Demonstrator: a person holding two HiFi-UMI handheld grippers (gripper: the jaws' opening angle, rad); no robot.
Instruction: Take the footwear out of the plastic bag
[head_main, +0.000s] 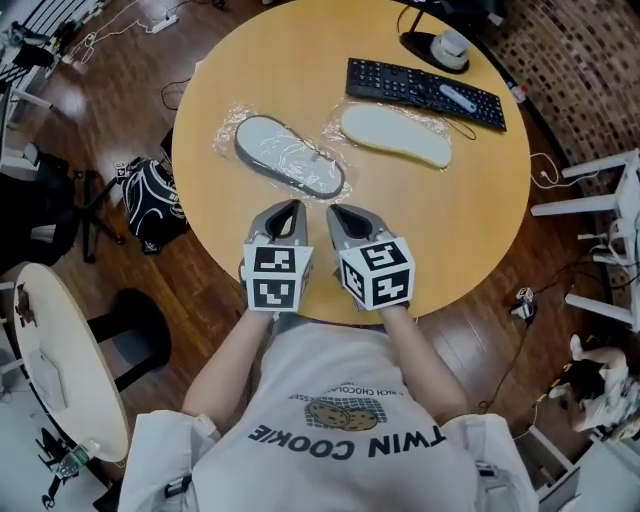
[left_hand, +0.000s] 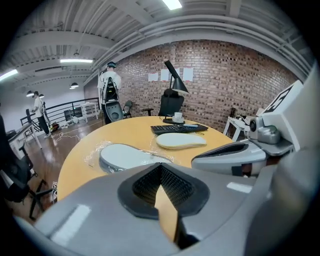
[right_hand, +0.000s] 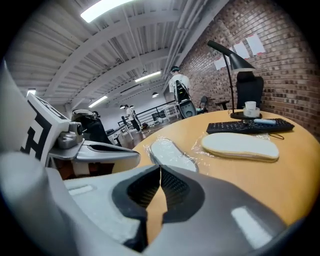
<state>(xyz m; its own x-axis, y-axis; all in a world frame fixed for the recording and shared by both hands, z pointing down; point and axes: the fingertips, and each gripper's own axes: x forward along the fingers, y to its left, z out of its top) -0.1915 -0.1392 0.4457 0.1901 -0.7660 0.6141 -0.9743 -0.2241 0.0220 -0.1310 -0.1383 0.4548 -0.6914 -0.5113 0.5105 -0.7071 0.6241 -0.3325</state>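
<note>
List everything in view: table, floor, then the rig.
Table: 1, tan wood, round, centre.
Grey slipper: 1, grey, in a clear plastic bag, table left of centre.
Cream slipper: 1, cream, in a clear plastic bag, right of the grey one.
Keyboard: 1, black, far right of table, beyond the cream slipper.
Desk lamp: 1, black, base beyond the keyboard.
Cup: 1, white, on the lamp base.
Backpack: 1, black, floor left of table.
Side table: 1, cream, lower left.
Left gripper: 1, grey with marker cube, shut, empty, near table edge.
Right gripper: 1, same, shut, empty, beside the left.
</note>
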